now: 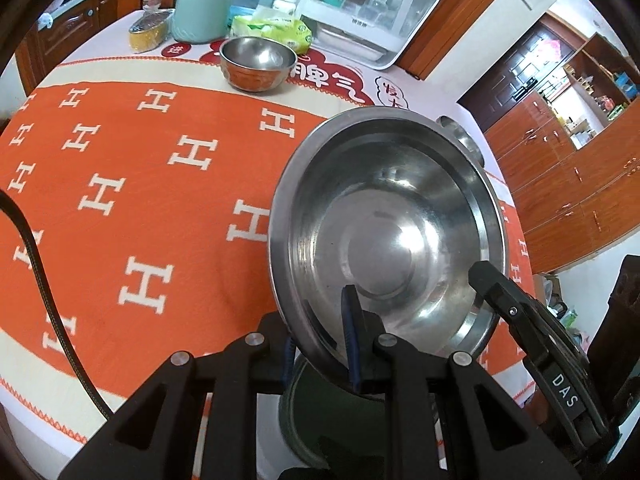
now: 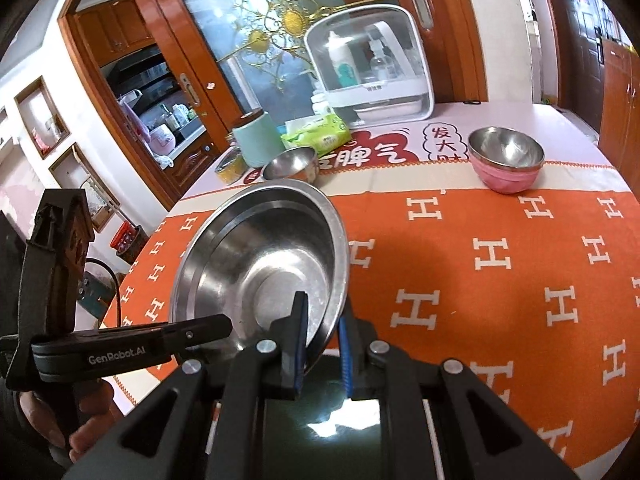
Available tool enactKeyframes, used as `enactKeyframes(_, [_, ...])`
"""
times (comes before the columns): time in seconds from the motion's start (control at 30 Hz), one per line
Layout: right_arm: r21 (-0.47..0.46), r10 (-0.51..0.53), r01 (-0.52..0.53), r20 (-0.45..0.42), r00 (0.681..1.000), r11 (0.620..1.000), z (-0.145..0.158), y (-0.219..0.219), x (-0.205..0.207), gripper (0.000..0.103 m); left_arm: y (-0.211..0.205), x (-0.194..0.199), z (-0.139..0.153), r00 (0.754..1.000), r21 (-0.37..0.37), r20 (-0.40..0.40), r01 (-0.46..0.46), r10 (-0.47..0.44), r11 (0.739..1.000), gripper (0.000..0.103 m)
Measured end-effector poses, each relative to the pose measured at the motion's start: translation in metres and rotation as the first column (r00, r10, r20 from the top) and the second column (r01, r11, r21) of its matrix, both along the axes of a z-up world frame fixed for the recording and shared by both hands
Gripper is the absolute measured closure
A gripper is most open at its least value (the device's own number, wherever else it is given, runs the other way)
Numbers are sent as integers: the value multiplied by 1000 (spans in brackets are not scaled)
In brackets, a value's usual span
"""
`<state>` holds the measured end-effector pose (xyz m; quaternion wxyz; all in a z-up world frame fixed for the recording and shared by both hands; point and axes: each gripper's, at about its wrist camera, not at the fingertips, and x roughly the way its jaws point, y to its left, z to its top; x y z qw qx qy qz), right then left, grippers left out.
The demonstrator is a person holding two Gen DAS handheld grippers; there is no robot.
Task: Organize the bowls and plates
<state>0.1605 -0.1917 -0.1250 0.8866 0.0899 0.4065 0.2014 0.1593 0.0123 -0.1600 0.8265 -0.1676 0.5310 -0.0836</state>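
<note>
The tabletop (image 1: 120, 200), under its orange cloth of white H marks, fills the left and middle of the left wrist view, and above it, right of centre in the frame, hangs the big steel plate (image 1: 384, 232), tilted with its hollow facing the camera. It sits centre-left in the right wrist view (image 2: 260, 264), clear of the cloth. Both tools are on it: the left gripper (image 1: 320, 344) has its jaws clamped on the near rim at the bottom of its own frame, and the right gripper (image 2: 320, 344) pinches the rim too, one pad inside, one outside.

By the look of it, this plate is stiff, thin and light, but polished metal is slippery, so a rim pinch can let it swing or slide; two grips spaced along the edge seem the safest hold, kept level with each other.

Smaller now: a steel bowl with an orange outside (image 1: 258, 64) at upper centre of the left view, and a pink-sided bowl (image 2: 506, 164) at upper right of the right view, both standing upright on the tabletop, likewise hard and slick.
</note>
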Motion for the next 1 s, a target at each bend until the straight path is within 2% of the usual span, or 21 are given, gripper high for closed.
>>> enactKeyframes(0.27, [-14, 48, -47, 17, 999, 999, 12, 31, -24, 89, 31, -33, 11, 999, -1, 22, -26, 27, 1000, 85])
enactKeyframes(0.43, [-40, 98, -97, 15, 995, 995, 15, 66, -35, 89, 60, -53, 16, 998, 22, 20, -65, 65, 998, 85])
enactKeyframes(0.63, [-66, 140, -139, 8, 990, 988, 14, 103, -48, 88, 100, -76, 18, 995, 13, 14, -94, 94, 995, 85])
enactKeyframes(0.87, [-121, 177, -175, -1, 984, 977, 14, 142, -63, 88, 133, -92, 13, 994, 33, -24, -105, 106, 994, 85])
enactKeyframes(1.0, [-175, 192, -196, -37, 981, 965, 6, 162, -70, 87, 148, -98, 3, 992, 44, -69, -101, 104, 994, 85])
